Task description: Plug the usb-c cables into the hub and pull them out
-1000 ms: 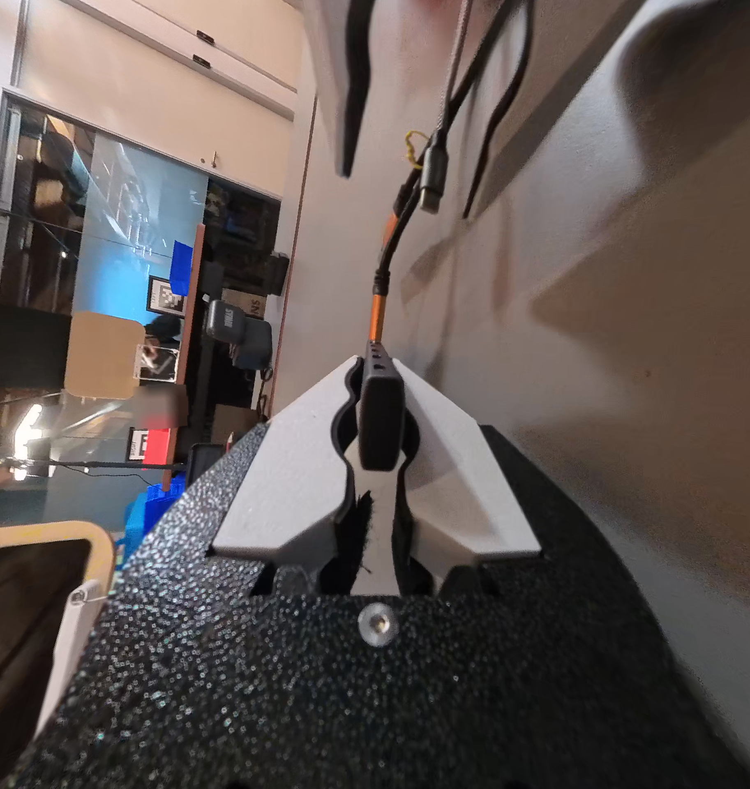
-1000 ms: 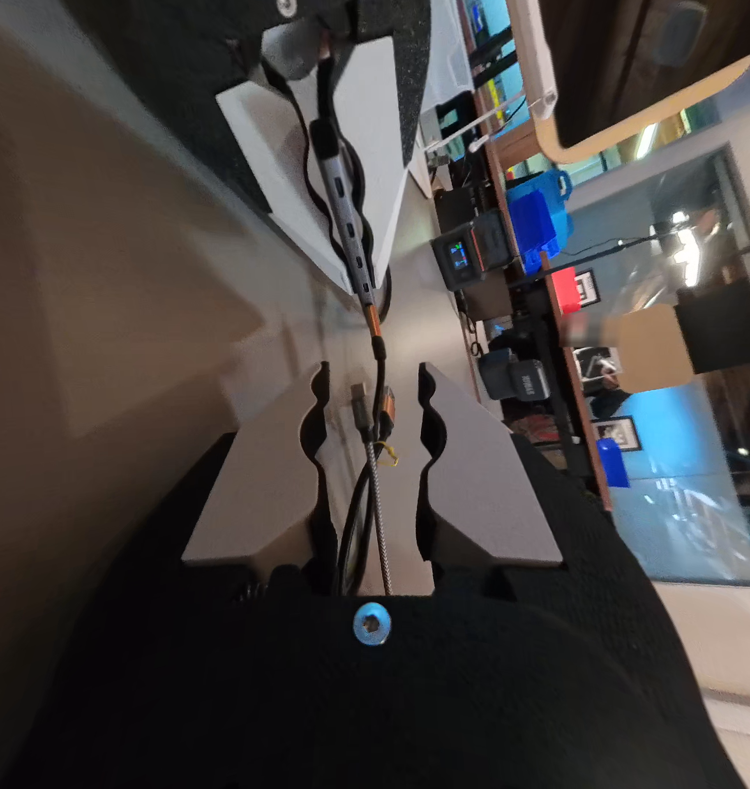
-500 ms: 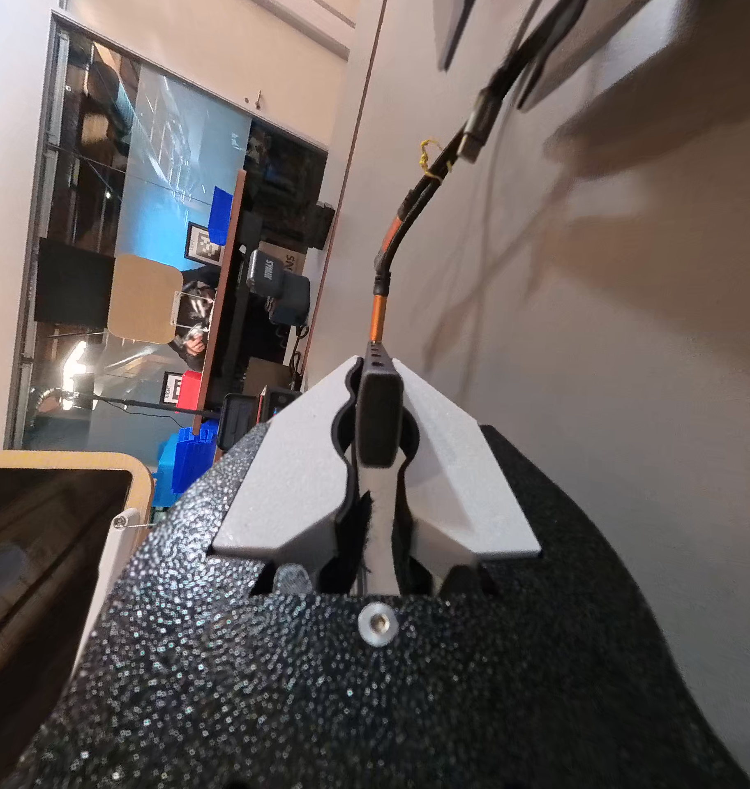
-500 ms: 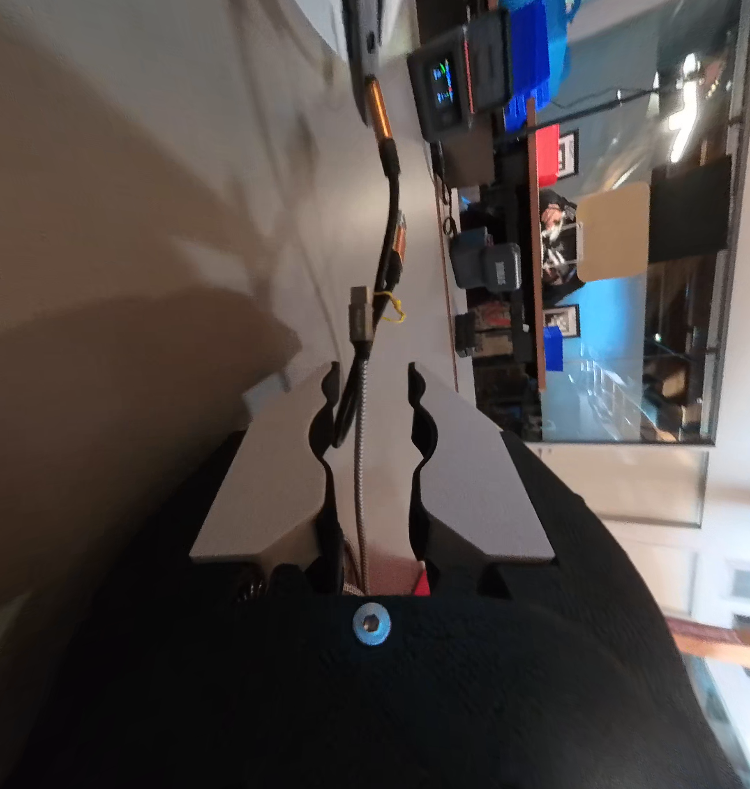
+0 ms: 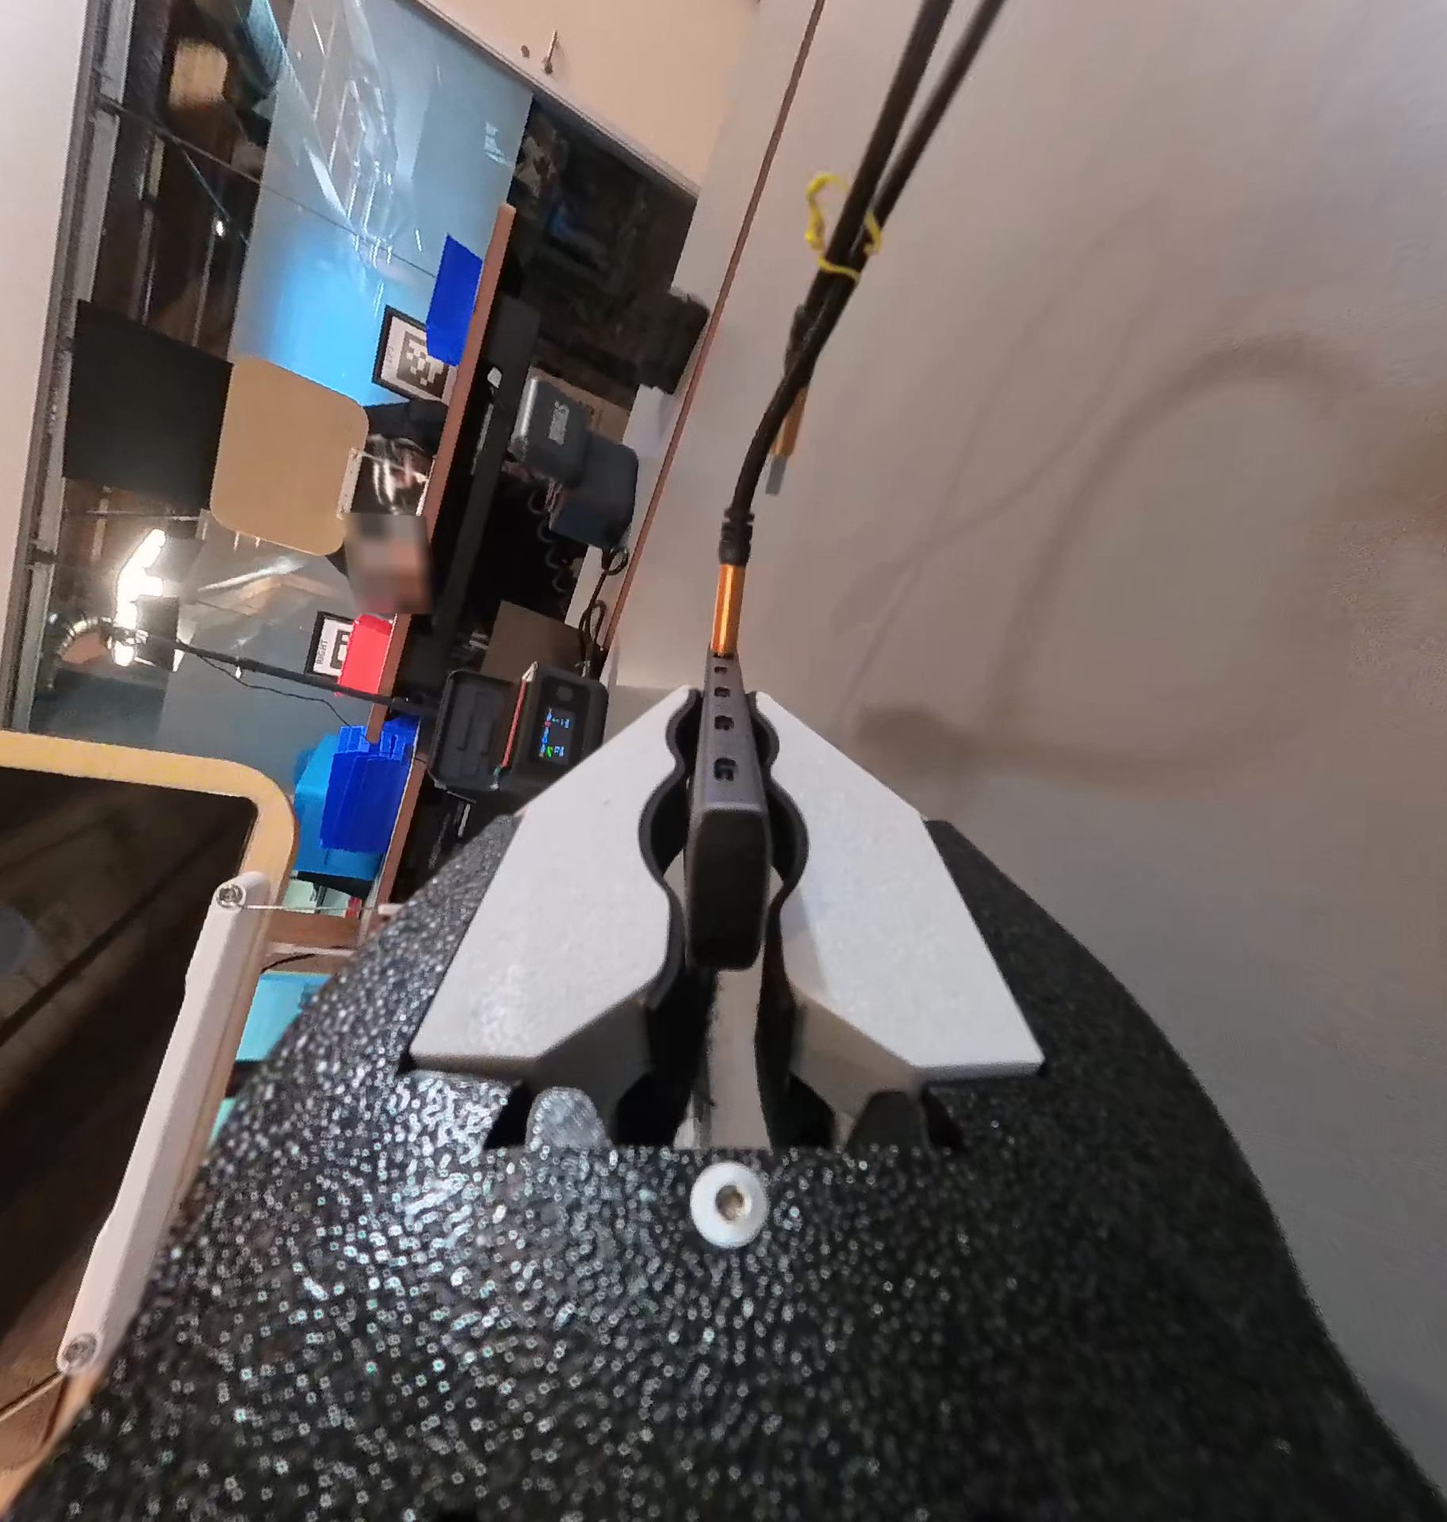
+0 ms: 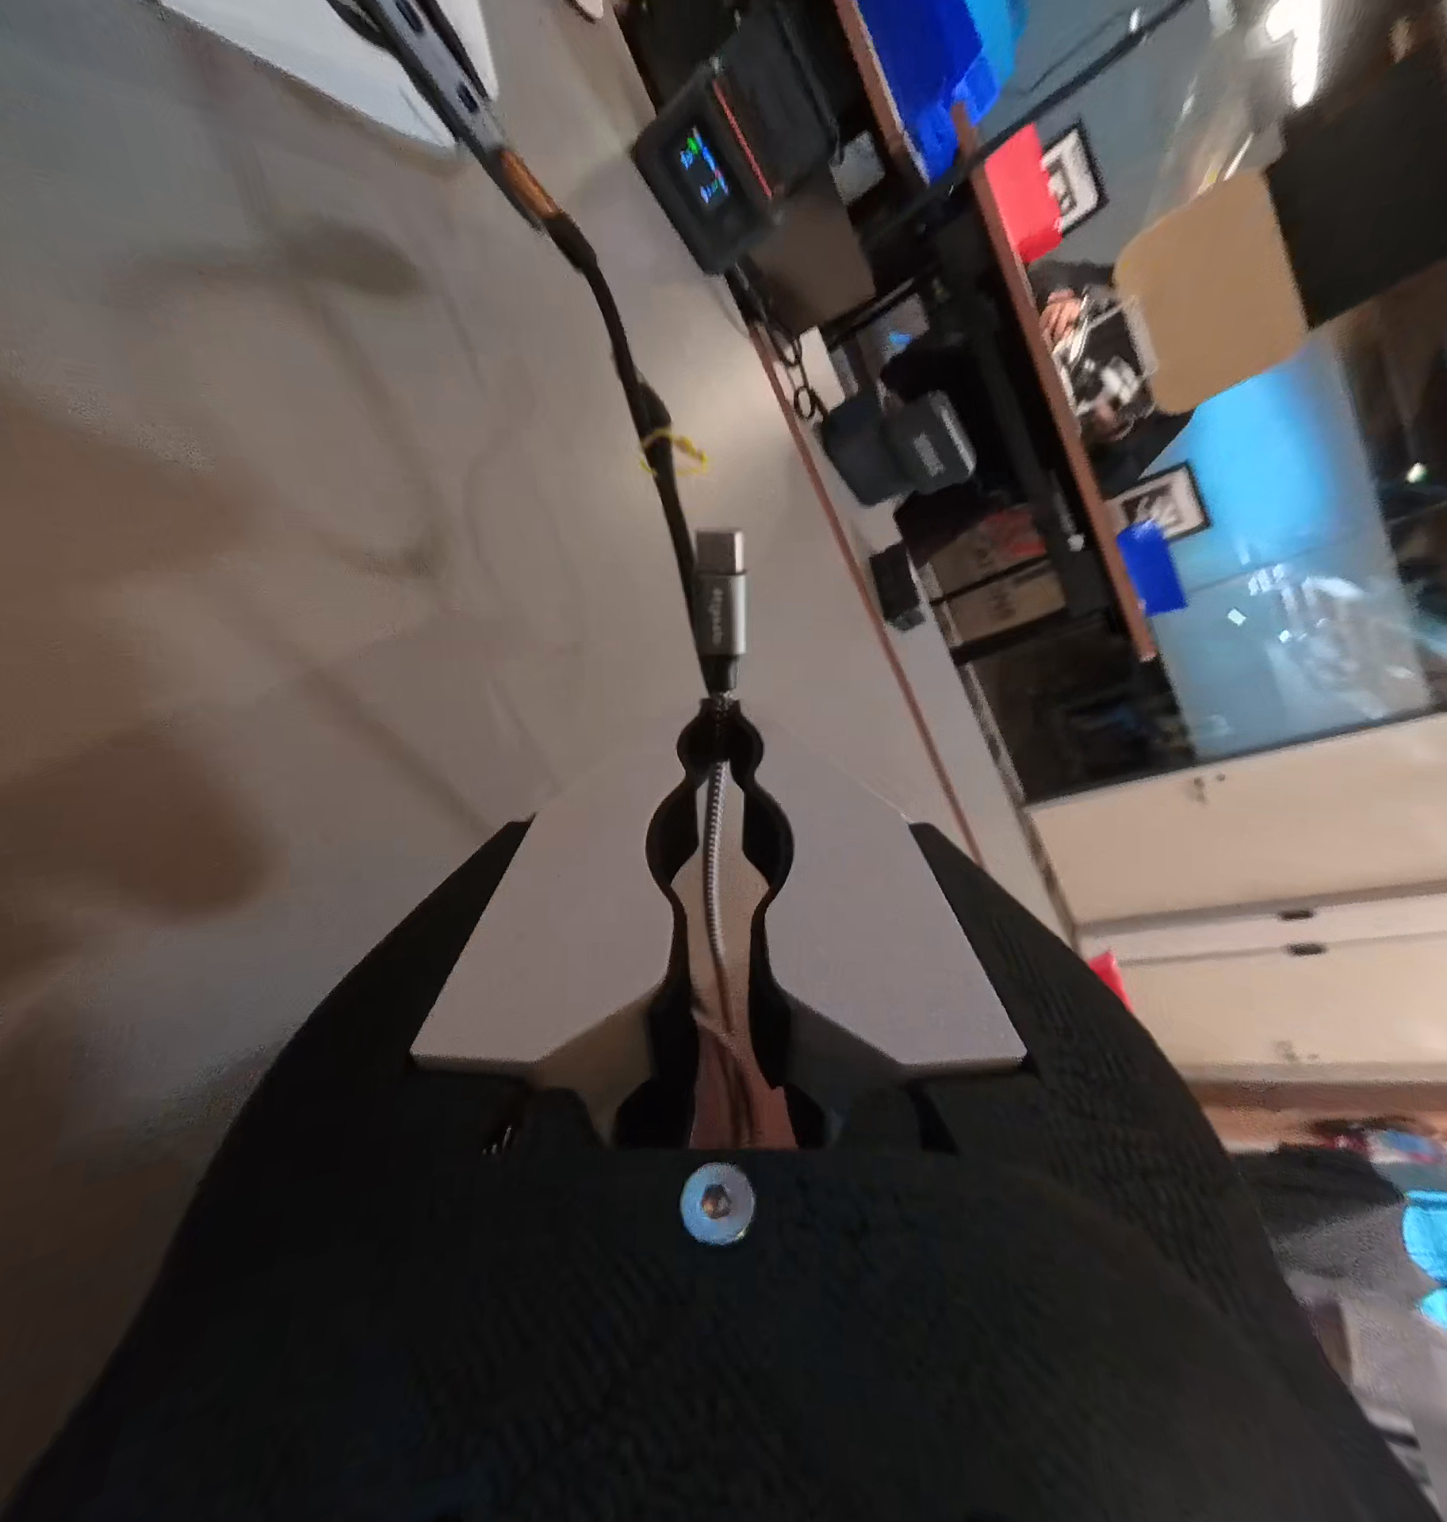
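The desk [image 5: 1156, 535] presents a plain pale grey surface carrying soft brown shadows. Beyond its far edge stands a wood-trimmed shelf unit [image 5: 464, 461] holding blue bins [image 5: 357, 791] and a red box [image 5: 366, 659]. Behind it, a glass partition [image 5: 357, 165] reflects ceiling light, with cream cabinets [image 6: 1280, 889] adjoining.

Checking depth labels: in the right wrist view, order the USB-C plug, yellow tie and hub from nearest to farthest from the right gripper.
1. USB-C plug, just past the right gripper tips.
2. Yellow tie, farther up the black cable.
3. Hub, top left edge.
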### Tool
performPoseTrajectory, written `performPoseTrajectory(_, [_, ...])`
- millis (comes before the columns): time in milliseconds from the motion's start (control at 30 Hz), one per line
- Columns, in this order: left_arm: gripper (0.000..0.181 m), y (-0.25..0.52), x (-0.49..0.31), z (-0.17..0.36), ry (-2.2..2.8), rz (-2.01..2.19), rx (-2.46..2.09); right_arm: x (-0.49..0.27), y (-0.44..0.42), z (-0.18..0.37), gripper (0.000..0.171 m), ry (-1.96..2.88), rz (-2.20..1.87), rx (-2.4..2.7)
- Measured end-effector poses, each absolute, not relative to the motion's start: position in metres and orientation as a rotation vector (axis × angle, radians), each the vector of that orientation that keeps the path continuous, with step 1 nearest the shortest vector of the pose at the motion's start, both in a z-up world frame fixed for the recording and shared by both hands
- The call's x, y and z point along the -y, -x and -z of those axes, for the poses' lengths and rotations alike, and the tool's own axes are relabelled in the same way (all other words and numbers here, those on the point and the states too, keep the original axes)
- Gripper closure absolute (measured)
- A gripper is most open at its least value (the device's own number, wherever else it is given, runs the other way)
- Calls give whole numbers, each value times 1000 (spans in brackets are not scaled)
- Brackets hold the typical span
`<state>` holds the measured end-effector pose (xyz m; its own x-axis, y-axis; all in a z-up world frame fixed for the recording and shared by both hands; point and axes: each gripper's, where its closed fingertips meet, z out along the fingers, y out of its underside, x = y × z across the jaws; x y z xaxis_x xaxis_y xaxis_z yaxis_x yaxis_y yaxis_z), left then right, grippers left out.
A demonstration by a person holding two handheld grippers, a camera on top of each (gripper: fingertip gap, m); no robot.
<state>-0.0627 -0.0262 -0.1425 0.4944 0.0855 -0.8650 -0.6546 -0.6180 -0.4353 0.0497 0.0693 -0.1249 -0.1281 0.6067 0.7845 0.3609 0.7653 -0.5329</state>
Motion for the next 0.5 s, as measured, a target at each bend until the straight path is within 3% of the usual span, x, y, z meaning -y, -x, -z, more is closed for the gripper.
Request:
performPoseTrajectory(200, [173,74,30,143,1983,-1151,-404,-86,-73,69,171,973,-347,1590])
performPoseTrajectory(500, [173,73,28,147,2005,-1125,-434,-115,-130,-153,171,871,-476,1272])
